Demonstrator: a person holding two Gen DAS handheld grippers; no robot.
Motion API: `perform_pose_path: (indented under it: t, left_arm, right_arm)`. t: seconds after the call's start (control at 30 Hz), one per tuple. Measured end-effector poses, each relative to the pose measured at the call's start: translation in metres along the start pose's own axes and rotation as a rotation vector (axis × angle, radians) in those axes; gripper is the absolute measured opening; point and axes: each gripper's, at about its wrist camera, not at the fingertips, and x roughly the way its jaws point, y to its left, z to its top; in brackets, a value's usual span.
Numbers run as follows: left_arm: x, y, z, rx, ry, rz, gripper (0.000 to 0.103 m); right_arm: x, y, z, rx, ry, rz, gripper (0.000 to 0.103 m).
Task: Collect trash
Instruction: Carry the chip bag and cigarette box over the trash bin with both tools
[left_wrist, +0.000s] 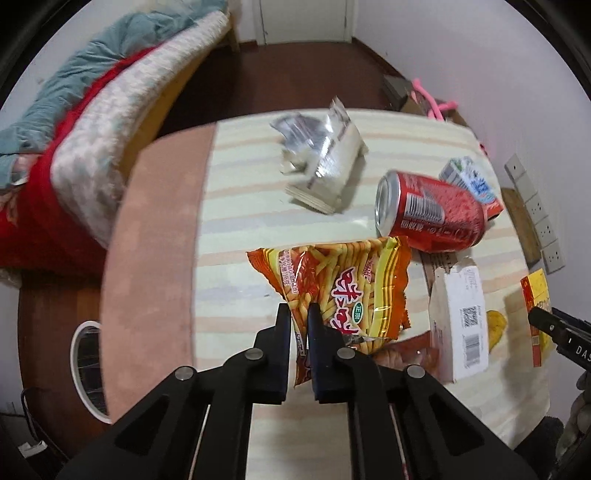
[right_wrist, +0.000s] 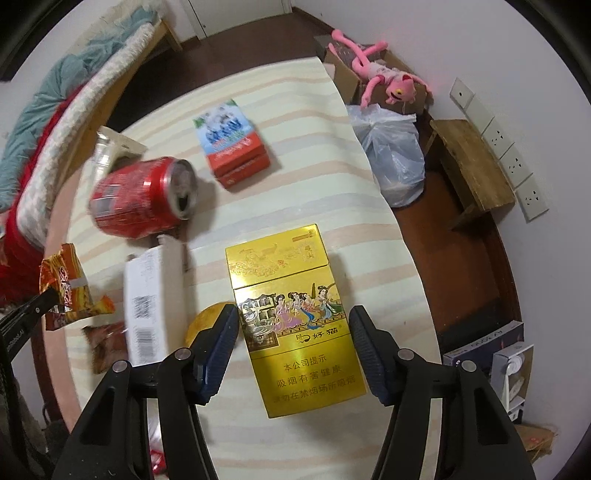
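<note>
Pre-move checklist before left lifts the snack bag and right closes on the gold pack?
1. Left gripper shut on snack bag: ok.
2. Bag free of the red can beside it: cannot tell, they look close.
3. Right gripper open, straddling gold cigarette pack: ok.
4. Pack centred between fingers: not ok, nearer the left finger.
5. White carton outside right fingers: ok.
6. Bin position: cannot tell.
</note>
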Motion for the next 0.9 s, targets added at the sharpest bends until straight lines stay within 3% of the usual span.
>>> perform_pose_path:
  t: [0.17,0.4,0.6,0.9]
  left_arm:
    - [-0.036,0.010,0.000,-0.026,-0.071,0.037,0.006]
    - [-0.097,0.062,-0.026,-0.106,-0.155,0.072,0.006]
    - [-0.135,0.127,-0.057,-0.166,-0.201,0.132,0.006]
    - [-0.161,0.278,-0.116,-0.349,-0.202,0.224,0.006]
  right_arm:
    - [-0.039,0.023,-0.016,-0.029,-0.044,0.075,0.063]
    - [-0.091,0.089,-0.034,-0.132,-0.110,0.183,0.062]
    - [-0.125,0.179,-0.064,-0.249,-0.134,0.275,0.062]
    - [-0.123,0.364,-0.116,-0.440,-0.075,0.402,0.062]
